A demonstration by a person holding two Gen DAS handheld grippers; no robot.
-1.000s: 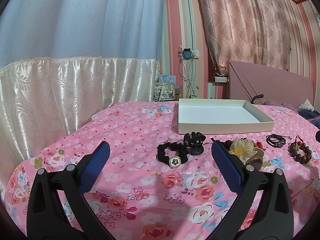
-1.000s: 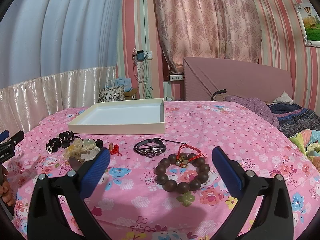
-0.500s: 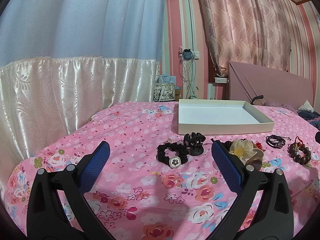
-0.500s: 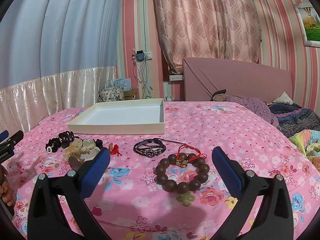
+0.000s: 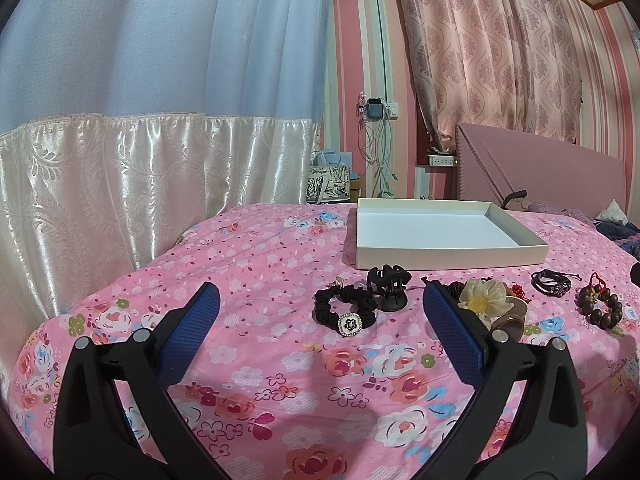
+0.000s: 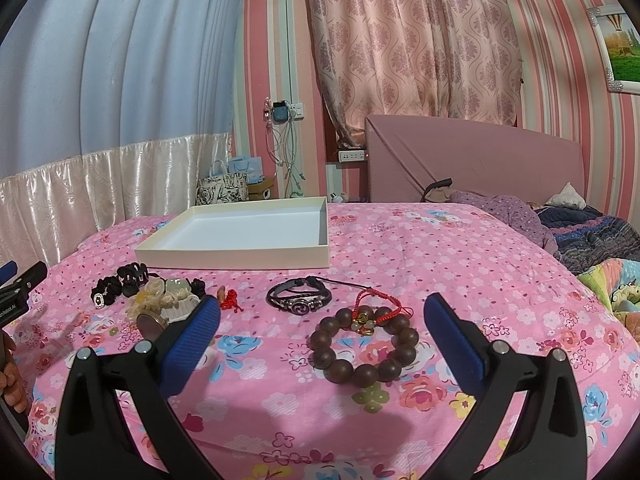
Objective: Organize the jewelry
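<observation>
A shallow white tray (image 5: 452, 258) (image 6: 240, 258) lies on the pink floral bedspread with nothing in it. In front of it, in a row, lie a black scrunchie with a flower charm (image 5: 345, 312), a black claw clip (image 5: 389, 284), a cream flower hair clip (image 5: 482, 298) (image 6: 160, 298), a small red knot (image 6: 230, 302), a black leather bracelet (image 6: 298, 300) (image 5: 552, 282) and a brown wooden bead bracelet (image 6: 364, 344) (image 5: 600, 306). My left gripper (image 5: 320, 336) is open, just short of the scrunchie. My right gripper (image 6: 322, 338) is open, with the bead bracelet lying between its fingers' line.
The bedspread (image 6: 400, 248) falls away at the left toward a cream and blue curtain (image 5: 120, 140). A pink headboard (image 6: 472, 160) and crumpled bedding (image 6: 580, 232) lie at the back right. A hand (image 6: 12, 376) holding the left gripper shows at the left edge.
</observation>
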